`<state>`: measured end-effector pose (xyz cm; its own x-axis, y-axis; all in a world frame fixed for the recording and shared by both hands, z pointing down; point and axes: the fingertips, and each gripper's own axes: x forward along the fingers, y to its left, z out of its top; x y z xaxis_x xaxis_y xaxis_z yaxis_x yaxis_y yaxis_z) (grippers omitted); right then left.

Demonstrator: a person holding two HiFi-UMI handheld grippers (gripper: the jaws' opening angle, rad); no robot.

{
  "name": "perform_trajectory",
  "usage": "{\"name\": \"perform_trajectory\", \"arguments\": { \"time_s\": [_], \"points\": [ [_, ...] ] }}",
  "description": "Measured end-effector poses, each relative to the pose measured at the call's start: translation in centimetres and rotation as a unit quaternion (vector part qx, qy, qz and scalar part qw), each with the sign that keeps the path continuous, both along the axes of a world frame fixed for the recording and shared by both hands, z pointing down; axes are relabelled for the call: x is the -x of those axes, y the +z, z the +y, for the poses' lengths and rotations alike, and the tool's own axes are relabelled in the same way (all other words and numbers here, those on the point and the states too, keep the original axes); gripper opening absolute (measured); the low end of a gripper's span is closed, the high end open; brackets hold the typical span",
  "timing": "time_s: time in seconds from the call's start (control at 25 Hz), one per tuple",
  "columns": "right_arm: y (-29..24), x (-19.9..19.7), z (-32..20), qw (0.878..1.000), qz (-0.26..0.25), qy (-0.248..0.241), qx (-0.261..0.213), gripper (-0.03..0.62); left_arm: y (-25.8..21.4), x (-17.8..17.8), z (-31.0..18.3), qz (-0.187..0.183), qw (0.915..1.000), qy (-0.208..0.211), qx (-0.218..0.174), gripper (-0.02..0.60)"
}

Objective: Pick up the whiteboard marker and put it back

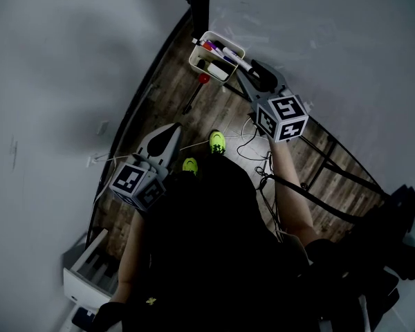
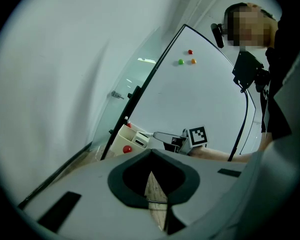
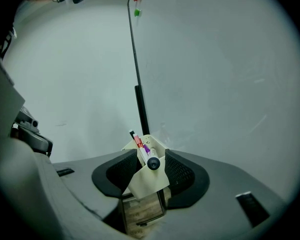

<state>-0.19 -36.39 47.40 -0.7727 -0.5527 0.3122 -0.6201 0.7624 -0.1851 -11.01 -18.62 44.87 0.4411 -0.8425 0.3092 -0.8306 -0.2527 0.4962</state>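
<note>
A cream marker holder hangs at the whiteboard's lower edge with several markers in it. One white marker with a black end lies across the holder's rim and pokes out toward my right gripper. In the right gripper view that black end sits between the jaws of my right gripper, which stands open; a gap shows on the marker's left side. The holder is right in front of the jaws. My left gripper hangs lower left, apart from the holder, shut with nothing in it.
The whiteboard fills the right side, with its black frame legs on the wooden floor. A red knob sits below the holder. Cables and green shoes are on the floor. Coloured magnets dot the board.
</note>
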Motion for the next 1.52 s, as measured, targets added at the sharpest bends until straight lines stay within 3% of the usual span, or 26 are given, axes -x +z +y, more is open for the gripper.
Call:
{"name": "perform_trajectory", "arguments": {
  "time_s": [0.6,1.12,1.24,1.44,1.52],
  "points": [
    [-2.4,-1.1,3.4,0.999,0.009,0.026,-0.022,0.164,-1.1,0.1,1.4,0.015,0.9989,0.035,-0.028,0.032],
    [-5.2,-0.5,13.2,0.997,0.02,0.06,-0.048,0.16,-3.0,1.2,8.3,0.038,0.9931,0.091,-0.064,0.032],
    [-5.5,-0.3,16.4,0.996,0.021,0.063,-0.051,0.146,-3.2,1.2,9.8,0.04,0.9904,0.111,-0.072,0.032],
    [-6.1,-0.2,20.9,0.996,0.019,0.068,-0.053,-0.005,-3.1,1.1,12.0,0.043,0.9864,0.139,-0.077,0.032],
    [-6.5,0.0,22.2,0.997,0.013,0.065,-0.05,-0.005,-3.2,1.1,12.5,0.043,0.9853,0.146,-0.078,0.032]
  ]
}}
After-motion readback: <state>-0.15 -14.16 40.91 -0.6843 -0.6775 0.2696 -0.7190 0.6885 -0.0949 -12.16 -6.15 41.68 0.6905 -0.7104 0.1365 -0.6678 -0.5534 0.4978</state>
